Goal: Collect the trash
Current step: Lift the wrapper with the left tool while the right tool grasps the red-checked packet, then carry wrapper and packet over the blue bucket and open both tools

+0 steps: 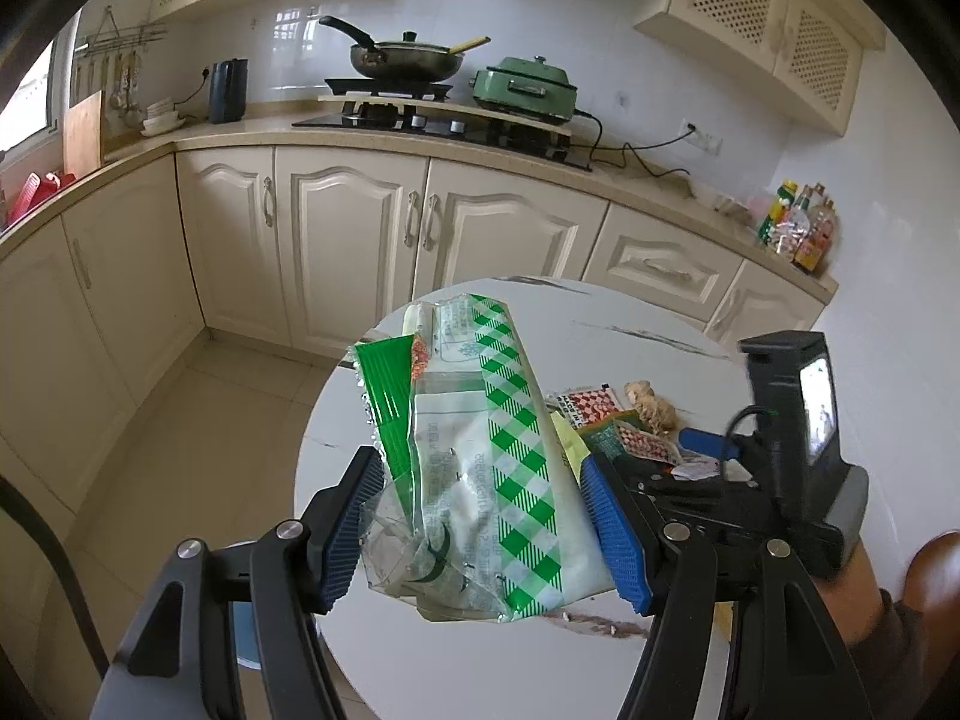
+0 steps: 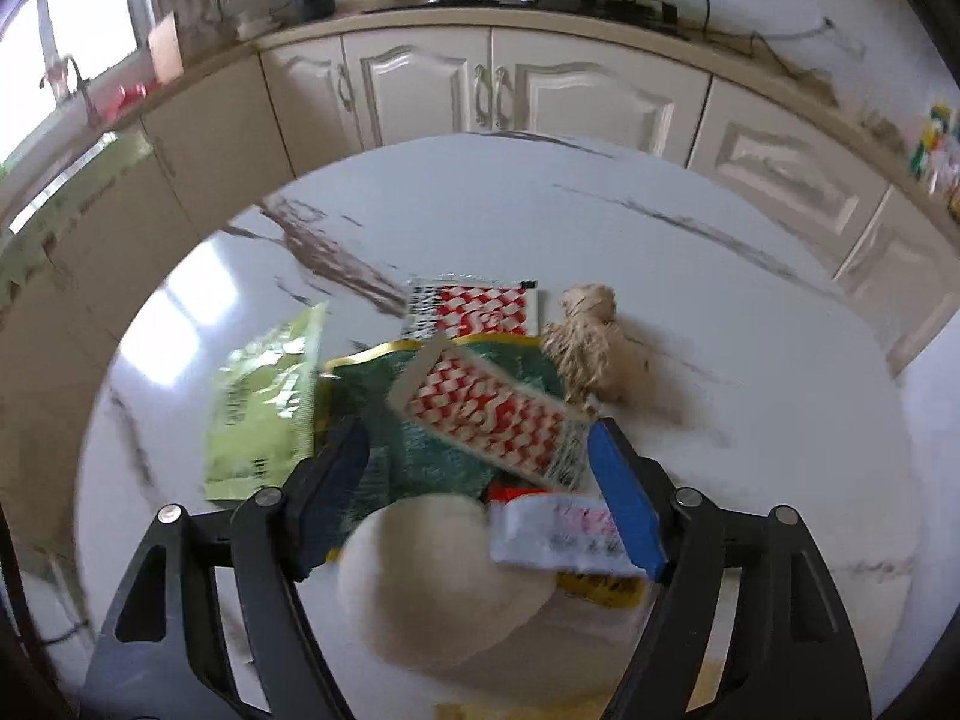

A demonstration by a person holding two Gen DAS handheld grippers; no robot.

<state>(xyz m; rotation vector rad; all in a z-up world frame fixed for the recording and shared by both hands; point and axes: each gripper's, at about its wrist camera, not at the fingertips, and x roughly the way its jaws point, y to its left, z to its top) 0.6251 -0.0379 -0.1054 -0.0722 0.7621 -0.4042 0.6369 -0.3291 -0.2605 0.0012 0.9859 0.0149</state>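
My left gripper (image 1: 481, 457) is shut on a clear plastic bag with green checks (image 1: 516, 450), and a green wrapper (image 1: 387, 384) is bunched in with it, held up over the round marble table (image 1: 630, 330). My right gripper (image 2: 479, 427) hangs open just above a trash pile on the table (image 2: 540, 210). Between its jaws lie a red-and-white checked sachet (image 2: 486, 414), a dark green wrapper (image 2: 432, 456), a white round piece (image 2: 432, 576) and a small white packet (image 2: 558, 534); the pads press on none of them. The view is motion-blurred.
A second checked sachet (image 2: 480, 306), a light green packet (image 2: 264, 396), a piece of ginger (image 2: 594, 342) and a yellow packet (image 2: 600, 588) also lie in the pile. Cream cabinets (image 1: 348, 240) and a countertop with a stove (image 1: 432, 120) stand behind the table.
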